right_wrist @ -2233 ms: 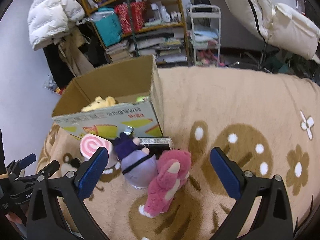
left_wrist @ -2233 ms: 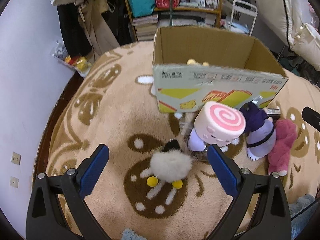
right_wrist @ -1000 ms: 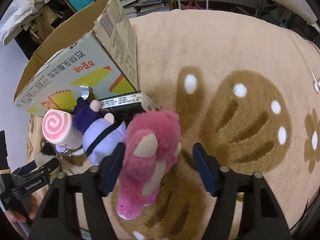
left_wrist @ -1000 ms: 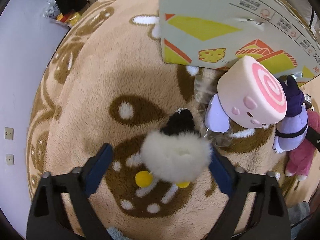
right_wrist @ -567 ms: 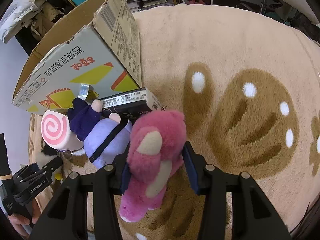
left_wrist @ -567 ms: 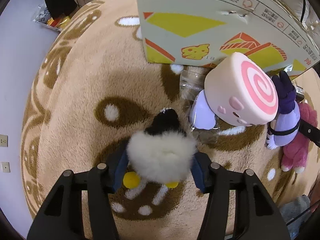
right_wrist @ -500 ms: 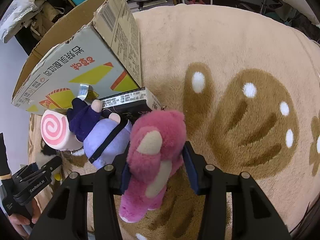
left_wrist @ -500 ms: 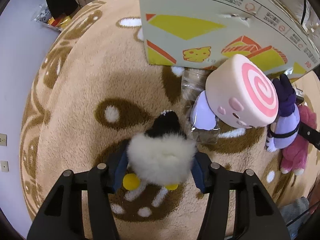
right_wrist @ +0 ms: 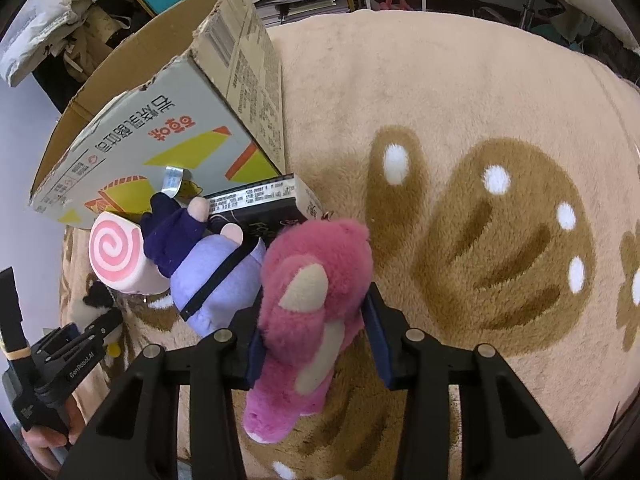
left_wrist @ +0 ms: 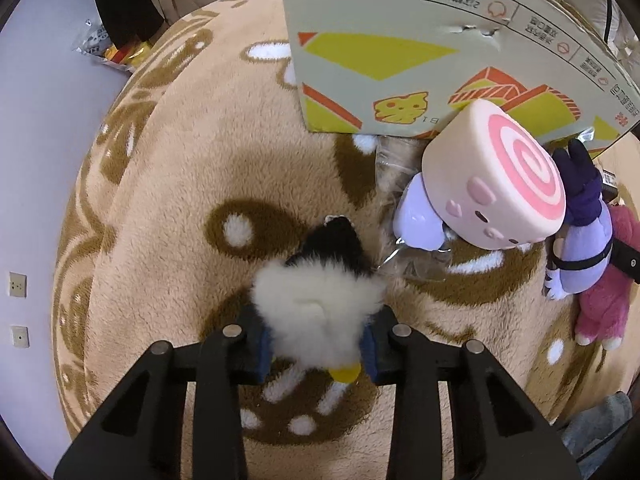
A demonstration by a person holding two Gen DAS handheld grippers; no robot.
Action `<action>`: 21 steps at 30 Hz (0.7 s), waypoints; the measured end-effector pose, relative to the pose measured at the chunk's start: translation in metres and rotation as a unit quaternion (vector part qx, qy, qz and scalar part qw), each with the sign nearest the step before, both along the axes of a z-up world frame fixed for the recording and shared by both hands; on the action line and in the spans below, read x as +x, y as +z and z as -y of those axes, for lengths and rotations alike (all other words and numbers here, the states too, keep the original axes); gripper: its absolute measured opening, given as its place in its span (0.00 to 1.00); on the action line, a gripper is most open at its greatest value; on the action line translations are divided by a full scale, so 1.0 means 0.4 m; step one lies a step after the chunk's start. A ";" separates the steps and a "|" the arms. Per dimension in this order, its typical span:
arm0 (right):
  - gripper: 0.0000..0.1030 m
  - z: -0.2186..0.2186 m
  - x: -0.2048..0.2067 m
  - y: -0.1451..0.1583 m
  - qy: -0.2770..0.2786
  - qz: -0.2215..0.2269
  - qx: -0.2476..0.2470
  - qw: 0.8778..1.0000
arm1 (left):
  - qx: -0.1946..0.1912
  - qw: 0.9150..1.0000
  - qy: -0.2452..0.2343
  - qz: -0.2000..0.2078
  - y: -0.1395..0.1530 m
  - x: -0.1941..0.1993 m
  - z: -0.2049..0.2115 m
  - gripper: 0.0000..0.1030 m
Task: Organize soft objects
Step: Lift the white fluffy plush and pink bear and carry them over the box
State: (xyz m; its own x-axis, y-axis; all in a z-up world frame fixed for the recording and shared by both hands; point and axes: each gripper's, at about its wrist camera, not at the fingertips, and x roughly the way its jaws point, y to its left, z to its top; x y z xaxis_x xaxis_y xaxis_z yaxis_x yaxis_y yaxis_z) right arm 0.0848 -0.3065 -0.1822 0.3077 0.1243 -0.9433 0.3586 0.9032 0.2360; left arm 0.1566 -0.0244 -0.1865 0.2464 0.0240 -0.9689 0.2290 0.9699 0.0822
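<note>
Jaws of left gripper point(left_wrist: 316, 350) clamp fluffy toy point(left_wrist: 316, 300); right gripper point(right_wrist: 316, 336) clamps pink bear point(right_wrist: 312, 300)

You have a deep-pile fleece blanket point(left_wrist: 168, 184) and matt printed cardboard box point(left_wrist: 400, 60). Fluffy long-haired white toy point(left_wrist: 316, 304); shaggy pink plush point(right_wrist: 316, 280) at 6 o'clock; crinkled glossy clear wrapper point(left_wrist: 416, 264).

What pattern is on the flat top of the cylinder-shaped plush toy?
A pink spiral on a cream ground, on the cylinder plush; the left wrist view shows it best.
</note>
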 end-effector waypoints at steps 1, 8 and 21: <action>0.44 -0.004 0.000 0.003 0.001 0.000 -0.002 1.000 | 0.000 1.000 0.000 0.001 0.001 -0.001 0.002 0.33; 0.43 -0.009 -0.015 0.020 0.000 0.005 -0.005 1.000 | -0.016 1.000 0.007 0.008 0.027 -0.017 -0.011 0.32; 0.42 -0.017 -0.068 0.113 -0.003 0.067 -0.042 0.997 | -0.019 0.995 -0.004 0.098 0.146 -0.090 -0.005 0.33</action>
State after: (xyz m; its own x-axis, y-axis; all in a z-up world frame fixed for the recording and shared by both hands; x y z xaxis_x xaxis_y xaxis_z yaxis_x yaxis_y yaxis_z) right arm 0.0577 -0.2998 -0.1370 0.4325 0.0448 -0.9005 0.3351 0.9192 0.2067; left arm 0.1205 -0.0226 -0.1281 0.4313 -0.0149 -0.9021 0.2199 0.9715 0.0891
